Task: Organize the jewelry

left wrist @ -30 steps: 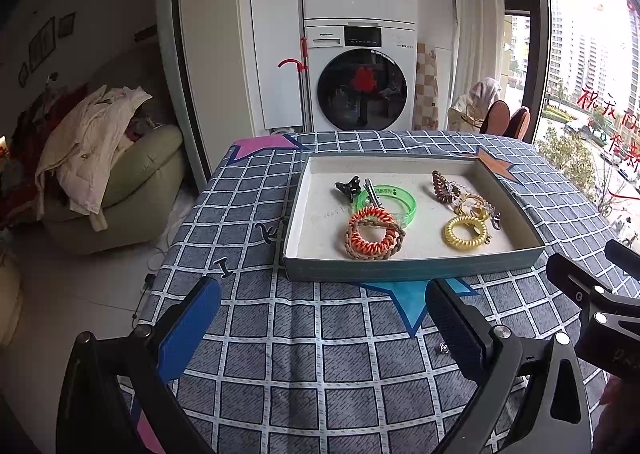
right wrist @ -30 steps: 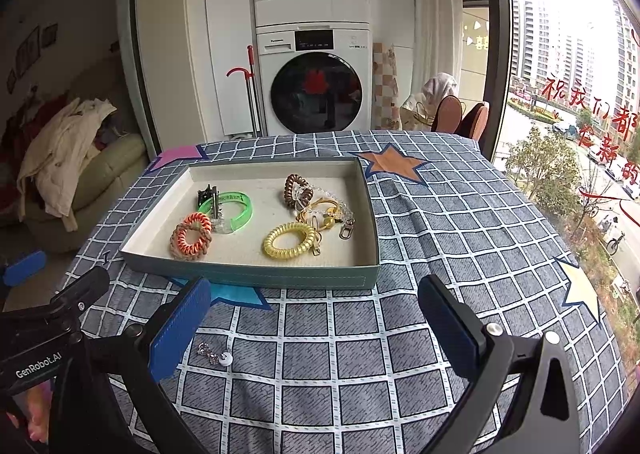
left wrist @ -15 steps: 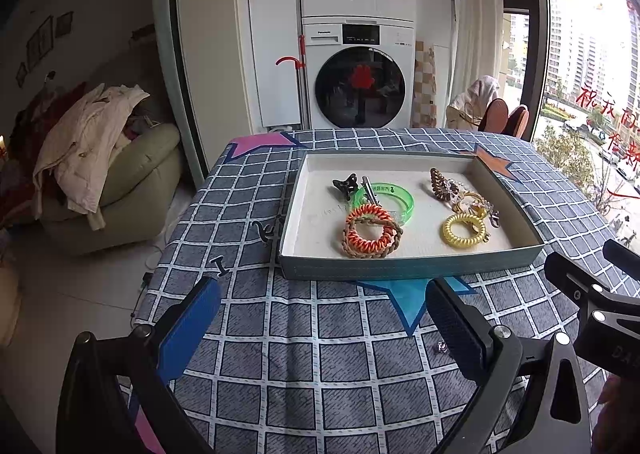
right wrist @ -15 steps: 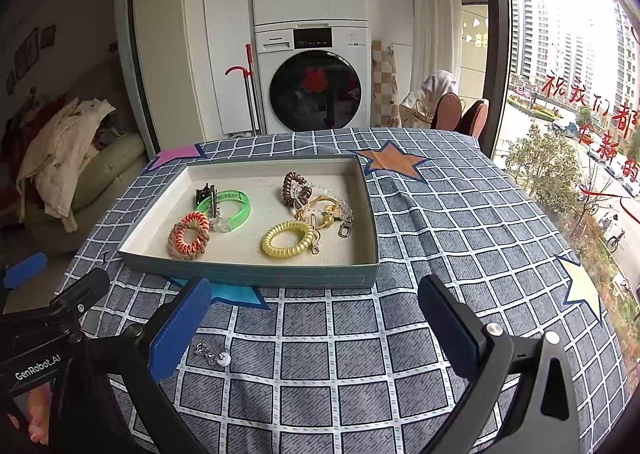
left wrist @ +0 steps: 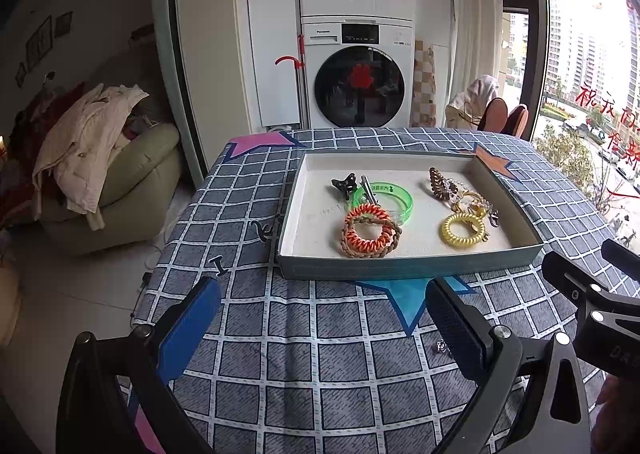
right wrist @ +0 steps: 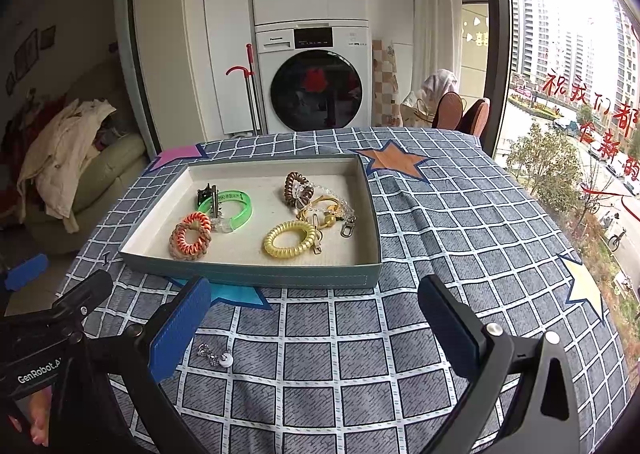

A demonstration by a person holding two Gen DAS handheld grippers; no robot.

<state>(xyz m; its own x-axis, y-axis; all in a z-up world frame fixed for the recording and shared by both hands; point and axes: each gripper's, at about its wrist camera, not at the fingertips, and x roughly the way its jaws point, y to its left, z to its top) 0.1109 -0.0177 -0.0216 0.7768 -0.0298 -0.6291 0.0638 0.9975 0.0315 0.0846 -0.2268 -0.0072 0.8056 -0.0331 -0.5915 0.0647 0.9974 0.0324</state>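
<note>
Both grippers idle: my left gripper (left wrist: 320,318) is spread wide with nothing between the pads, hovering over the checked cloth (left wrist: 304,366) just short of the tray (left wrist: 400,268); right gripper (right wrist: 316,318) is the same, wide apart and empty, beside the left one and also facing the tray's near wall. I read this as a staging pose, both cameras pulled back so the whole tray is in frame before I commit to a pick. Most pieces already sit inside: orange coil (left wrist: 370,230) near the front, green bangle (left wrist: 386,200) behind and touching it, black clip (left wrist: 345,184) at the bangle's far-left edge, yellow coil (left wrist: 463,229) front right, brown coil (left wrist: 440,182) and a tangle of chain (right wrist: 332,210) behind that. What's still out: a small earring (right wrist: 216,356) on the cloth, just in front of the tray, near the right gripper's left pad (right wrist: 180,330), so the right is best placed to take it. Two dark bits (left wrist: 262,232) lie on the cloth left of the tray; can't tell what they are. The earring is tiny and flat, so I expect a low, careful pinch.
</note>
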